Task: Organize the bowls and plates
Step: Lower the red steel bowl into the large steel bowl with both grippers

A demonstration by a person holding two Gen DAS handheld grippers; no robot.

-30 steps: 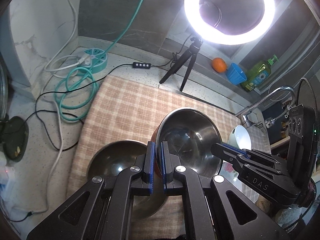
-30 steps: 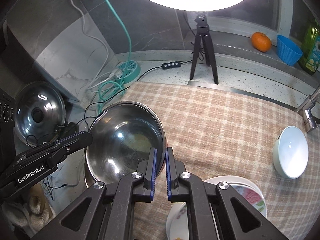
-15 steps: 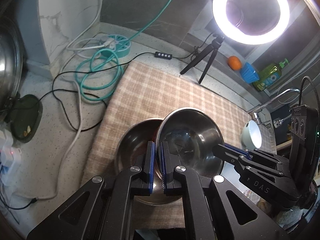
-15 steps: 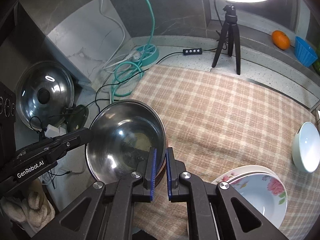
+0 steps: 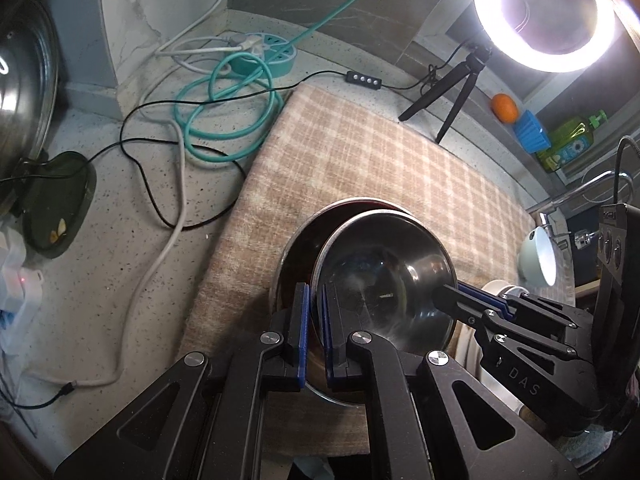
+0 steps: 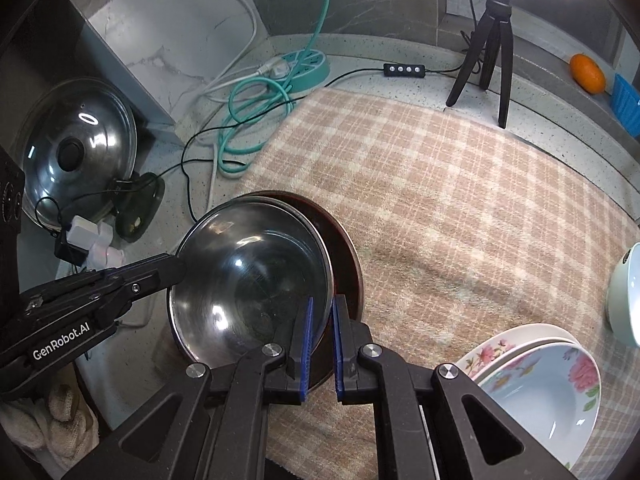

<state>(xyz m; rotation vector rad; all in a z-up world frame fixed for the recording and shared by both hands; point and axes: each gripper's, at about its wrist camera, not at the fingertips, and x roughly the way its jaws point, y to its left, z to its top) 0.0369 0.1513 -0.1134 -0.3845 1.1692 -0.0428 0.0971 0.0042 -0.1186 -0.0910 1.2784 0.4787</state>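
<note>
- Checked cloth (image 6: 460, 208): spread over the table (image 5: 132, 240); it serves as the landmark, and all the dishes stand on it.
- Larger steel bowl (image 5: 296, 256): rests near the cloth's left edge, its rim showing round the bowl held above it.
- Smaller steel bowl (image 6: 248, 280): gripped by both tools at opposite rims and tilted, partly inside the larger bowl; nesting appears under way, not yet finished.
- Floral dishes (image 6: 552, 392): already stacked near the cloth's front right corner; this part looks done.
- Pale bowl (image 6: 626, 296): lies on its side at the cloth's right edge, apart from any stack; judged still to be sorted.
- Left gripper (image 5: 316, 324): jaws closed on the smaller bowl's near rim.
- Right gripper (image 6: 320, 332): jaws closed on the same bowl's opposite rim.
</note>
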